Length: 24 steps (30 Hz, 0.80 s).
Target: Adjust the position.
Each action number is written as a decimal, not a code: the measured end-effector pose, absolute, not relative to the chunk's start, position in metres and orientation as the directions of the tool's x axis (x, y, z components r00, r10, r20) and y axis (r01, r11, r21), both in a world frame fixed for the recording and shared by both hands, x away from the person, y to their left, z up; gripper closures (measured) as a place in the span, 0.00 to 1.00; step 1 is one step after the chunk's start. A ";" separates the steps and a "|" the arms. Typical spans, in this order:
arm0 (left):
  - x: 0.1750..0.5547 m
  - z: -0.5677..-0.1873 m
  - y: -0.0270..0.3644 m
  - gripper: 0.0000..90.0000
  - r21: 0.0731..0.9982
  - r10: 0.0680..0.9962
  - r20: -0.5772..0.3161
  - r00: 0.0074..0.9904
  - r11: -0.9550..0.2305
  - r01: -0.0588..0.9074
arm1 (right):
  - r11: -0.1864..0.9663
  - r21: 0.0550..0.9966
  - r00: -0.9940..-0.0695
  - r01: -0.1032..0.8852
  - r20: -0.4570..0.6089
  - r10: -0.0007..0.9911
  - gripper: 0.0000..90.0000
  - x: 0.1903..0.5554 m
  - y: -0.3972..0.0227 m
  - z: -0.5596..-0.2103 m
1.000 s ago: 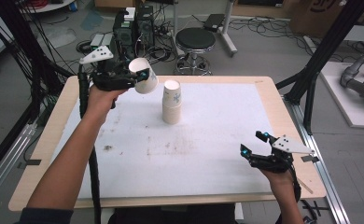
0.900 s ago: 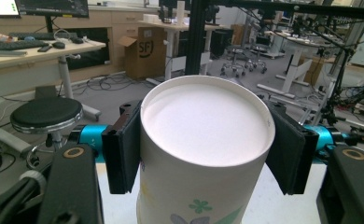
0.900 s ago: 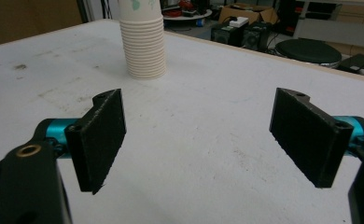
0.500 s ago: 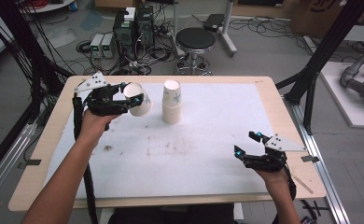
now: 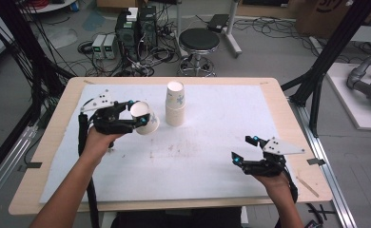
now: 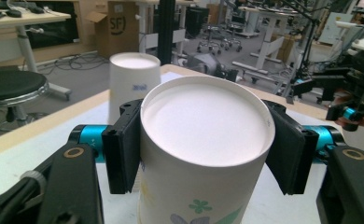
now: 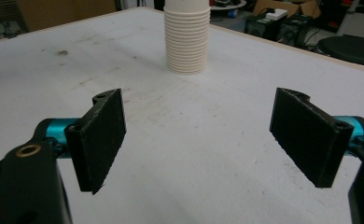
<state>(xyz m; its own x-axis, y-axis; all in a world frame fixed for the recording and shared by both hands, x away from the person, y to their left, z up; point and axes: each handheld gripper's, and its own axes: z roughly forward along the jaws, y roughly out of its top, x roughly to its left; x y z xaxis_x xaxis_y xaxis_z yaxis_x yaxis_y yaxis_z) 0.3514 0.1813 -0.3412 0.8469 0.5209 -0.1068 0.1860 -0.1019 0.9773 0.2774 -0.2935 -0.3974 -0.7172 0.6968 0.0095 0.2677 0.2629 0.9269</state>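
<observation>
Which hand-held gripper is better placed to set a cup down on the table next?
Left, probably. The left hand-held gripper already clamps a paper cup, upside down, beside the stack of cups. The right hand-held gripper is open with nothing in it, near the table's front edge.

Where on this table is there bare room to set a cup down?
Free: the white mat between the left claw and the right claw, and the stretch right of the cup stack. Crowded: the strip between the held paper cup and that stack.

Matt paper cup (image 6: 203, 154), scuffed white tabletop (image 5: 198, 161)
</observation>
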 end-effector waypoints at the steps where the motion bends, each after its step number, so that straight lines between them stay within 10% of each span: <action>1: 0.349 -0.344 0.179 0.40 0.978 0.517 -0.110 0.849 -0.099 0.186 | 0.268 0.926 -0.724 0.267 0.009 0.689 0.21 0.278 -0.292 -0.398; 24: 0.324 -0.365 0.145 0.40 0.967 0.406 -0.125 0.905 -0.155 0.204 | 0.337 0.920 -0.872 0.200 0.010 0.490 0.21 0.296 -0.231 -0.387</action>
<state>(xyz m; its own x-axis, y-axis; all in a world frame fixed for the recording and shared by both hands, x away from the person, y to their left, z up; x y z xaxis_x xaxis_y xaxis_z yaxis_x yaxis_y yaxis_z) 0.3236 0.1448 -0.3646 0.9051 0.4063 -0.1254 0.2036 -0.1552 0.9667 0.2959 -0.2305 -0.3867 -0.8716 0.4901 0.0099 0.2001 0.3371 0.9200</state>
